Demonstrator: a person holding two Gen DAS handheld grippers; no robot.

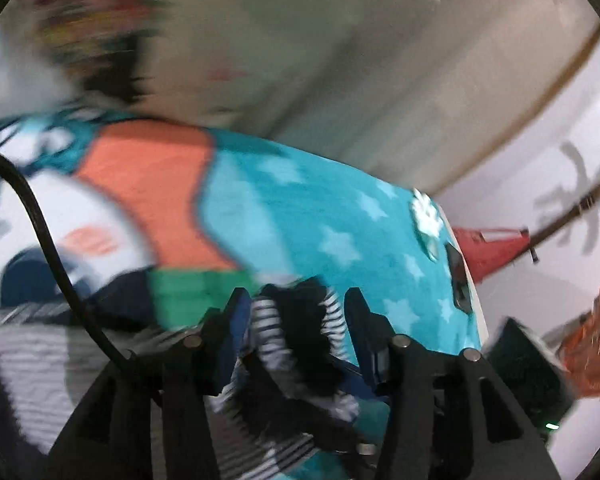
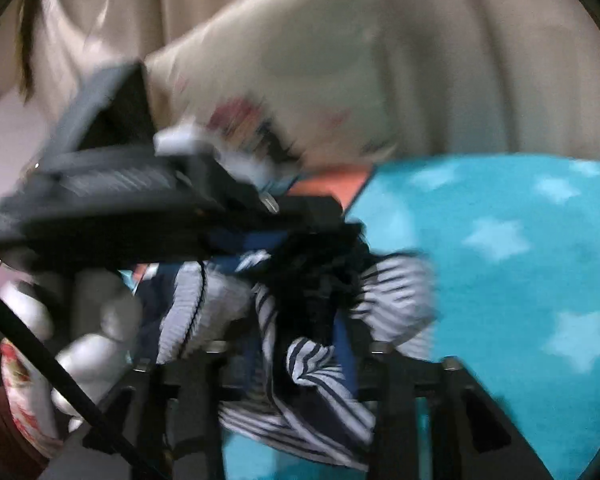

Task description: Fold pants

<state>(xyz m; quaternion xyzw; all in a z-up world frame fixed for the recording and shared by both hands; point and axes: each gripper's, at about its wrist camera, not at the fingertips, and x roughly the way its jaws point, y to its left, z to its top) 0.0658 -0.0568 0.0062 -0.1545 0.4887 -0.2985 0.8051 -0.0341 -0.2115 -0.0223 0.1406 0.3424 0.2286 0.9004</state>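
Observation:
The pants (image 1: 288, 332) are navy and white striped with a dark waistband, bunched up above a teal blanket with pale stars (image 1: 320, 220). My left gripper (image 1: 296, 312) is shut on a bunch of the striped fabric. My right gripper (image 2: 300, 344) is shut on another bunch of the same pants (image 2: 312, 360). In the right wrist view the left gripper (image 2: 112, 200) sits close at the upper left, held by a white-gloved hand (image 2: 96, 320). Both views are blurred by motion.
The blanket has orange (image 1: 148, 184), white and green patches. Beige curtains (image 2: 380, 40) hang behind. A black cable (image 1: 40, 220) crosses the left wrist view. A red object (image 1: 488, 248) and an orange mesh item (image 1: 592, 344) lie off the blanket's right edge.

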